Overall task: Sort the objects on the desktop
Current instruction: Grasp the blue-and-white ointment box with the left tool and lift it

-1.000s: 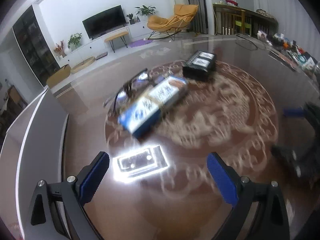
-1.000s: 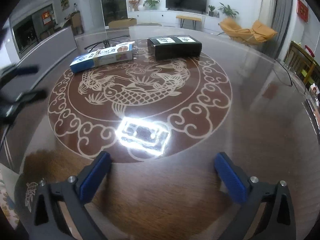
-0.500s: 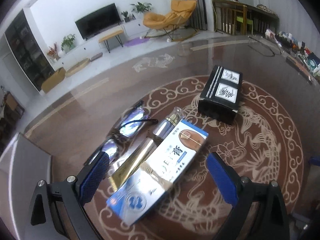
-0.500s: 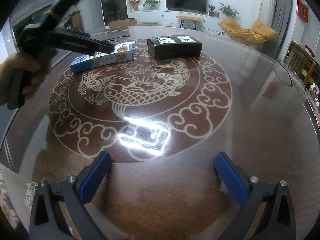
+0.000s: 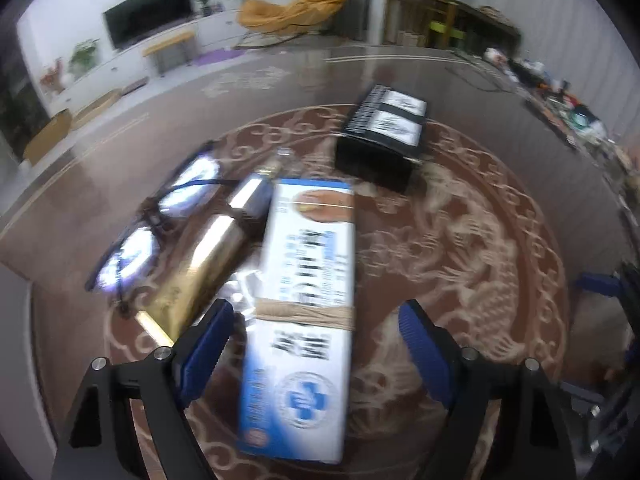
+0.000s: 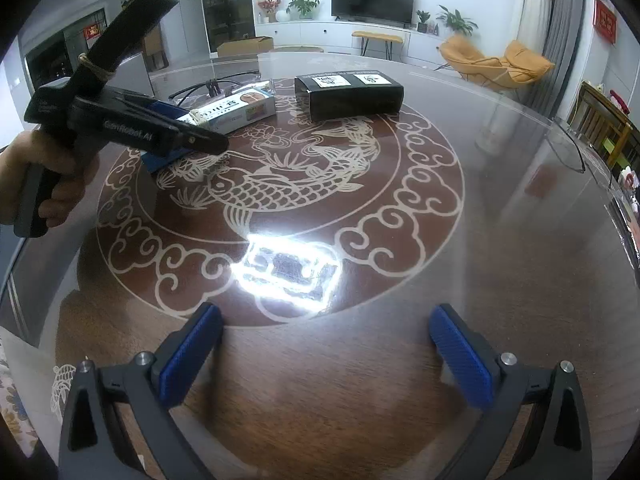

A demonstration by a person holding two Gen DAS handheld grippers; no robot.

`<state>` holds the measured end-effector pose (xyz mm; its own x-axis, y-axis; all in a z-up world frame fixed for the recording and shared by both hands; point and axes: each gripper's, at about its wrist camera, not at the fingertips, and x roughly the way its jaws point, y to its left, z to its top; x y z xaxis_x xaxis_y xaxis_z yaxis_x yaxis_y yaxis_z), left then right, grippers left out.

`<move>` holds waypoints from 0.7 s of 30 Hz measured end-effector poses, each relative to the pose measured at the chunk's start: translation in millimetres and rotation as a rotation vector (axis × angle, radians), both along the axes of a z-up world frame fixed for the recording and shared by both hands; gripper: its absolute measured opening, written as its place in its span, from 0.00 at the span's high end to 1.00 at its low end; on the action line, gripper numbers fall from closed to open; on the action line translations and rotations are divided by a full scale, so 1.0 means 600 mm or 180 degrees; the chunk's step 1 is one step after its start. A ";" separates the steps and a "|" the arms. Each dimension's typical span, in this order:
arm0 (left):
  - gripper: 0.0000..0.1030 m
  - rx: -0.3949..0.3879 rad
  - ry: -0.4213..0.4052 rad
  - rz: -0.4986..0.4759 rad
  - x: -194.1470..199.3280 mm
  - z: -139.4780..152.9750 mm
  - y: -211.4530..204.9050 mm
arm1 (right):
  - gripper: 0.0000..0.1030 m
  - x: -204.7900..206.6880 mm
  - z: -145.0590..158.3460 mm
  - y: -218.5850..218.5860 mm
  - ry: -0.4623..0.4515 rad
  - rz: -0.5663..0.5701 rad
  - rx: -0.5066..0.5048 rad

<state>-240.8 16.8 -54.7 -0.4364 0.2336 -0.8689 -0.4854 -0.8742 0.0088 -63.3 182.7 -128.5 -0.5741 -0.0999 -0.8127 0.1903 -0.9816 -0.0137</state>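
A long blue-and-white box (image 5: 304,300) with a rubber band round it lies on the round glass-topped table (image 6: 520,200). My left gripper (image 5: 315,306) hangs over the box's near end. Its jaws are closing with the box between them, and both pads stand clear of the box's sides. A gold and silver tube (image 5: 208,256) and a pair of black glasses (image 5: 160,220) lie left of the box, and a black box (image 5: 384,136) lies beyond it. In the right wrist view a hand (image 6: 40,176) holds the left gripper (image 6: 206,130) over the box (image 6: 236,110). My right gripper (image 6: 325,312) stands open over bare table.
A bright lamp reflection (image 6: 288,272) glares on the glass just ahead of the right gripper. Small clutter (image 5: 580,112) lines the table's far right edge, and a thin cable (image 6: 568,152) curls near it. The black box (image 6: 348,90) sits at the back of the fish pattern.
The left gripper has come forward and down over the blue-and-white box, which now lies between its jaws, and the jaws have narrowed. The right gripper has kept still.
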 end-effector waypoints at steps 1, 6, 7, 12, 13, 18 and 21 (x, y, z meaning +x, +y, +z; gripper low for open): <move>0.18 -0.0048 0.0014 0.0075 -0.004 -0.004 -0.001 | 0.00 0.000 0.000 0.000 0.0000 0.0000 0.0000; 0.21 -0.0014 -0.0020 0.0141 -0.018 -0.009 0.028 | 0.00 0.000 0.000 0.000 0.0000 0.0000 0.0000; 0.32 -0.0025 0.0024 0.0107 -0.014 -0.006 0.036 | 0.00 0.000 0.000 0.000 0.0000 0.0000 0.0000; 0.58 -0.0050 0.0067 0.0253 0.002 0.004 0.040 | 0.00 0.001 0.000 0.000 0.0000 0.0000 0.0000; 0.58 -0.0040 0.0091 0.0291 0.013 0.005 0.037 | 0.00 0.001 0.001 0.000 0.0000 0.0000 0.0000; 0.58 0.0110 0.0119 0.0647 0.098 0.004 -0.008 | 0.00 0.001 0.000 0.000 0.0000 0.0001 -0.0001; 0.58 0.0104 0.0183 0.0845 0.161 0.001 -0.051 | 0.00 0.001 0.000 0.000 0.0001 0.0001 -0.0001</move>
<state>-144.1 -14.0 -54.0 -0.5345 0.1318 -0.8348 -0.2386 -0.9711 -0.0006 -62.4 182.8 -128.3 -0.5742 -0.1004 -0.8125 0.1907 -0.9816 -0.0135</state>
